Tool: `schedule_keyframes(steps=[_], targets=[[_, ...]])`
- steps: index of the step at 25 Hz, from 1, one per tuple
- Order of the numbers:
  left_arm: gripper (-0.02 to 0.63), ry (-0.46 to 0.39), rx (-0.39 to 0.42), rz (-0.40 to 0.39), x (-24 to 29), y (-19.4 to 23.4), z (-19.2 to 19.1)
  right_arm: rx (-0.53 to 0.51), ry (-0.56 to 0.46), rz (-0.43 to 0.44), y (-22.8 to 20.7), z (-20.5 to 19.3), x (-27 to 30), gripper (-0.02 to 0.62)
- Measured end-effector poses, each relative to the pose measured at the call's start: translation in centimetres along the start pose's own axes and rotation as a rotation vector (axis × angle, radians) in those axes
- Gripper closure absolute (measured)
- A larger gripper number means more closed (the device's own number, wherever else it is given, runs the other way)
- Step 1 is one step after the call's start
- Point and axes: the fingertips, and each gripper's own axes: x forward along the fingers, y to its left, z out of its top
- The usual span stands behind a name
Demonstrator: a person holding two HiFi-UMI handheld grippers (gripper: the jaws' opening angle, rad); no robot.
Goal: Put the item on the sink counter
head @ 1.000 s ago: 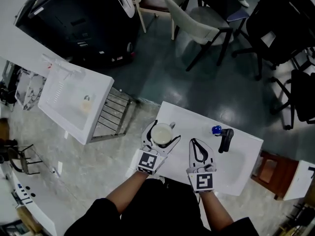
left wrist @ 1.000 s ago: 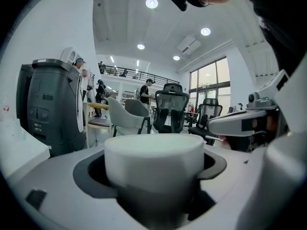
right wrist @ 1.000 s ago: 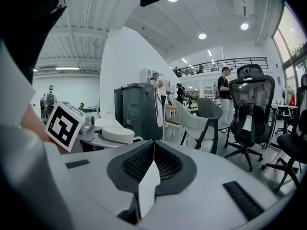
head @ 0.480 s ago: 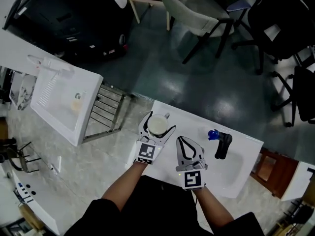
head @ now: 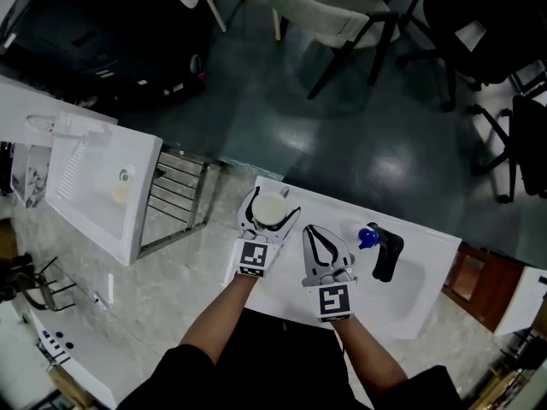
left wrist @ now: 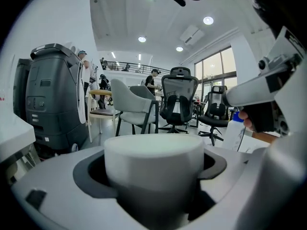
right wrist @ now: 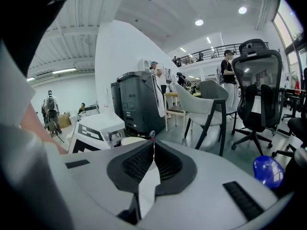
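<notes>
A white cup point(head: 270, 211) sits between the jaws of my left gripper point(head: 272, 202), which is shut on it, over the left end of the white sink counter point(head: 432, 250). In the left gripper view the cup point(left wrist: 153, 159) fills the space between the dark pads. I cannot tell whether its base touches the counter. My right gripper point(head: 310, 231) is just to the right of the cup. It is shut, its ribbed pads point(right wrist: 136, 164) meet, and it holds nothing.
A black faucet point(head: 385, 253) and a blue-capped bottle point(head: 367, 237) stand by the basin at the right. A second white sink unit point(head: 94, 186) and a metal rack point(head: 175, 199) lie to the left. Chairs point(head: 316, 15) and a dark machine point(head: 102, 24) stand on the floor beyond.
Both grippers have shifted a little toward the counter's far left, away from the faucet. The cup stays in the left gripper and the right stays shut.
</notes>
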Motion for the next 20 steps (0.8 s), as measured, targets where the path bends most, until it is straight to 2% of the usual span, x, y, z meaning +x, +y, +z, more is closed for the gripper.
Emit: schedule_keyframes(steps=[5,8,10,13,20], targets=[[0.152,-0.071,0.078,-0.052,1.3,-0.5,0.1,0.005,-0.007,0.0,-0.1,0.2,0.9,0.563],[0.152,-0.082,0.122,-0.063,1.6,-0.6,0.1,0.004,0.006,0.021,0.9,-0.5,0.8,0.563],[0.152,-0.087,0.108,-0.051,1.6,0.0,0.1,0.0,0.023,0.03,1.5,-1.1,0.8,0.563],[0.152,-0.1,0.042,-0.057,1.1,0.8,-0.1,0.003,0.031,0.03,2.2,-0.9,0.7,0.563],[0.152,0.024,0.073,-0.123,0.9,0.3,-1.8,0.006,-0.004,0.036,2.3,-0.1,0.2,0.563]])
